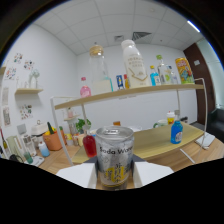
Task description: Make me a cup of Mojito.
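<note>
We have the soda can clamped upright between both fingers of the gripper, white pads touching it on each side, held above the table. Behind it, left to right: orange pot, red bottle, blue bottle. Shelf above carries a tall clear bottle, a white one and a yellow can

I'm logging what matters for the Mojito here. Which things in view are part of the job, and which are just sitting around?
Part of the job:
- soda water can, standing between the gripper's fingers

Sitting around:
- blue bottle
- red bottle
- orange pot
- tall bottles on the upper shelf
</note>
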`<state>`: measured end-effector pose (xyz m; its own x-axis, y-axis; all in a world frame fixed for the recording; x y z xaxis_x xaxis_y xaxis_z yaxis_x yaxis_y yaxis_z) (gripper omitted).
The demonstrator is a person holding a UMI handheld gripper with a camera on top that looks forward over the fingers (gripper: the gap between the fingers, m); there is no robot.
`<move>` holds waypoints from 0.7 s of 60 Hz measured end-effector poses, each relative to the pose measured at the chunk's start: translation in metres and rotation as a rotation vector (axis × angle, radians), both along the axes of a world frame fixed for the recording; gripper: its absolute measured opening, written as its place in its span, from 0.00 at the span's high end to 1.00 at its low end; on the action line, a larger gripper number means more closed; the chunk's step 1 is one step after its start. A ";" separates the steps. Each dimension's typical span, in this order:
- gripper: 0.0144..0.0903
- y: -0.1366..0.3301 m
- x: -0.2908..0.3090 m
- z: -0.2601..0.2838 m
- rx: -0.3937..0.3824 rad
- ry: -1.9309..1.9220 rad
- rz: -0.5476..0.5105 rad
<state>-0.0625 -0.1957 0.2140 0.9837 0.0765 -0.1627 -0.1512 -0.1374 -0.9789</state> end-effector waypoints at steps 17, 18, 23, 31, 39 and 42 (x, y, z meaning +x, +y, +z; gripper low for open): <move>0.53 0.011 -0.014 -0.102 -0.157 -0.083 0.020; 0.52 0.011 -0.014 -0.106 -0.165 -0.084 0.020; 0.52 0.012 -0.016 -0.121 -0.187 -0.086 0.023; 0.52 0.010 -0.018 -0.131 -0.196 -0.095 0.029; 0.51 0.008 -0.021 -0.132 -0.169 -0.118 0.036; 0.50 0.007 -0.021 -0.132 -0.162 -0.127 0.033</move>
<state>-0.0838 -0.1883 0.0824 0.9944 0.0924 -0.0507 -0.0210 -0.2977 -0.9544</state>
